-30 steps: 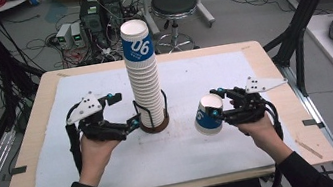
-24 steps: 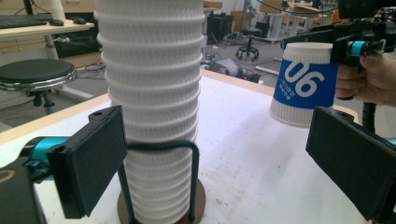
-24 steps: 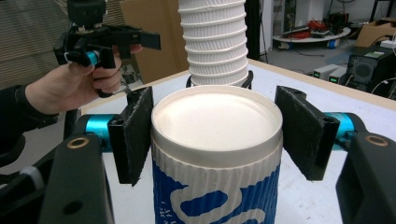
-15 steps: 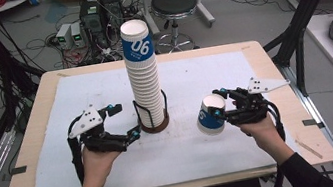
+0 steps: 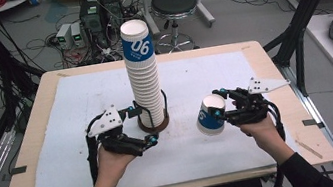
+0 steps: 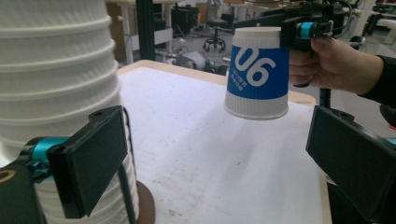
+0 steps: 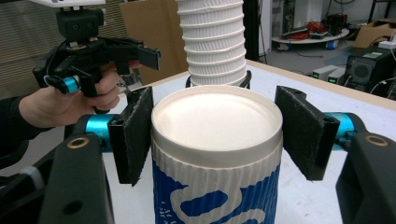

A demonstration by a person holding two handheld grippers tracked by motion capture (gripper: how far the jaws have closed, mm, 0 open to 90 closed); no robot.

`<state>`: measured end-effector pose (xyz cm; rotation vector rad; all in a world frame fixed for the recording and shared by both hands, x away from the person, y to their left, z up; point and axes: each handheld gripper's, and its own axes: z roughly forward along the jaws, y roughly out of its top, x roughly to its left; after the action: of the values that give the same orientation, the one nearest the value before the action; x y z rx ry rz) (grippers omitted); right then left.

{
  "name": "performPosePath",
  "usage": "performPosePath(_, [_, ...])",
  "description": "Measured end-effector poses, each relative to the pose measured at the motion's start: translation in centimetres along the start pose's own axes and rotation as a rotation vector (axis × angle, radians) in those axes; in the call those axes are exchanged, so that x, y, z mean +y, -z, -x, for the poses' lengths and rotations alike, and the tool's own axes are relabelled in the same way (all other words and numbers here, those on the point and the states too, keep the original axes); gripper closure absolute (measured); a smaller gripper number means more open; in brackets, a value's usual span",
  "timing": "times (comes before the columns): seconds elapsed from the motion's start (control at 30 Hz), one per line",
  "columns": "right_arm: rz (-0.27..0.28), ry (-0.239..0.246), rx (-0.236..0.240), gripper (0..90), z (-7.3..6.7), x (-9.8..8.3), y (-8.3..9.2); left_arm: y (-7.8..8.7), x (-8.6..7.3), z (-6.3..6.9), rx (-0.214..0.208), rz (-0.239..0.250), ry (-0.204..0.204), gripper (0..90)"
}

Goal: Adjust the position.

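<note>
A tall stack of upturned white ribbed paper cups (image 5: 144, 77) (image 6: 56, 70) (image 7: 215, 42), the top one banded blue with "06", stands in a brown holder (image 5: 155, 123) at the table's middle. My left gripper (image 5: 144, 125) (image 6: 219, 172) is open at the foot of the stack, which lies outside its left jaw. My right gripper (image 5: 217, 105) (image 7: 217, 135) is shut on a single blue-and-white cup (image 5: 210, 115) (image 6: 258, 70) (image 7: 217, 154), bottom up and tilted, held above the table to the right of the stack.
A white sheet (image 5: 80, 102) covers most of the wooden table (image 5: 271, 66). Behind the far edge stand a black stool (image 5: 176, 6) and electronics boxes (image 5: 95, 8) on the floor. Black frame poles (image 5: 304, 16) rise at the table's right.
My left gripper has sunk a little and slid right, closer to the foot of the stack, with its jaws still apart. The right gripper and its cup have stayed put.
</note>
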<state>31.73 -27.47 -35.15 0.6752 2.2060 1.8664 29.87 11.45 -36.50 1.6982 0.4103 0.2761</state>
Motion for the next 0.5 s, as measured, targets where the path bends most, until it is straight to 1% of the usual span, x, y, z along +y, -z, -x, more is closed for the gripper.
performPosePath(0.07, [0.003,0.001,0.005,32.1,0.0,0.0,-0.1,-0.5,0.0,0.2,-0.019,-0.007,0.002,5.4])
performPosePath(0.13, [0.006,0.001,0.013,32.1,-0.1,0.0,-0.1,-0.9,0.0,0.3,-0.047,-0.013,0.008,5.4])
performPosePath(0.17, [0.006,0.000,0.018,32.1,-0.1,0.0,-0.1,-1.4,-0.1,0.5,-0.073,-0.015,0.016,5.4])
performPosePath(0.27, [0.005,-0.004,0.034,32.1,-0.2,0.1,-0.3,-2.6,-0.2,0.8,-0.122,-0.038,0.018,5.3])
performPosePath(0.43, [0.009,0.003,0.050,32.1,-0.3,0.1,-0.5,-4.3,-0.4,1.3,-0.171,-0.061,0.025,5.3])
performPosePath(0.5, [0.006,0.006,0.058,32.1,-0.3,0.1,-0.5,-5.0,-0.5,1.6,-0.184,-0.063,0.031,5.4])
